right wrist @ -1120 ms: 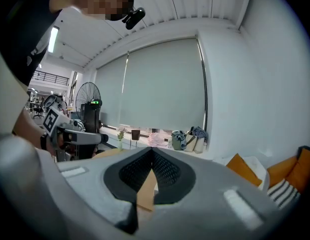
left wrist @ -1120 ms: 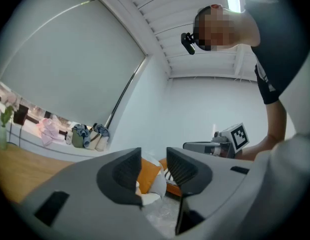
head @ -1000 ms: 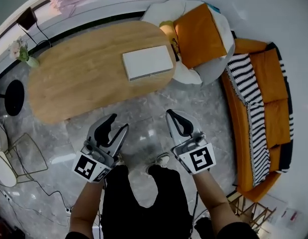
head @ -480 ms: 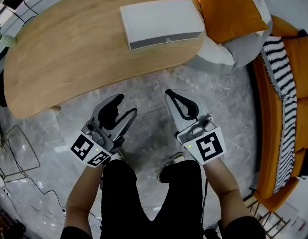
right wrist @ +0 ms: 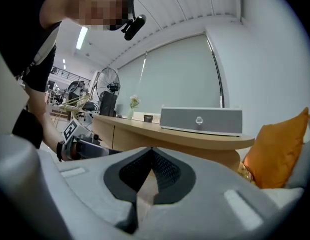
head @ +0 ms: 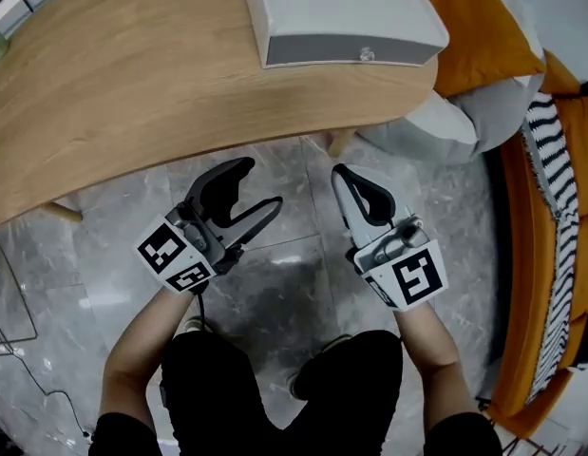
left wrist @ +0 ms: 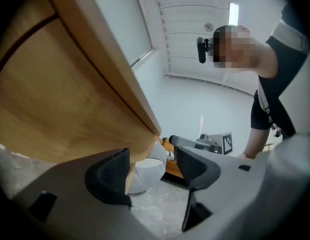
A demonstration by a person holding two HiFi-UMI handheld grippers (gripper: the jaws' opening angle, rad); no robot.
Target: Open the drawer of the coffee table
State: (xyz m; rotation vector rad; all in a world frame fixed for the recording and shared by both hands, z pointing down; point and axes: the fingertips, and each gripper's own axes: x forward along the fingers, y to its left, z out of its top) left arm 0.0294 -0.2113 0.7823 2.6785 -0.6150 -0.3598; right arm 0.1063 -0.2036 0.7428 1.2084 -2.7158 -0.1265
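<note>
The oval wooden coffee table (head: 132, 84) fills the top of the head view. On its right end stands a white box with a grey drawer front (head: 346, 50) and a small round knob (head: 367, 54). Both grippers hang over the floor in front of the table edge, apart from it. My left gripper (head: 263, 184) is open; its jaws have just been opening and nothing is between them. My right gripper (head: 346, 174) is shut on nothing and points toward the drawer front (right wrist: 201, 120) with its knob (right wrist: 199, 120). The left gripper view shows my left gripper (left wrist: 152, 166) below the table's underside (left wrist: 59, 104).
A white seat with an orange cushion (head: 483, 27) stands right of the table, an orange sofa with a striped blanket (head: 559, 160) beyond it. A table leg (head: 341, 142) comes down just behind my right gripper. A standing fan (right wrist: 108, 84) is far behind the table.
Both grippers and the head have sunk toward the table, which now looks larger and nearer. The left jaws stand wider apart. The right jaws stay shut.
</note>
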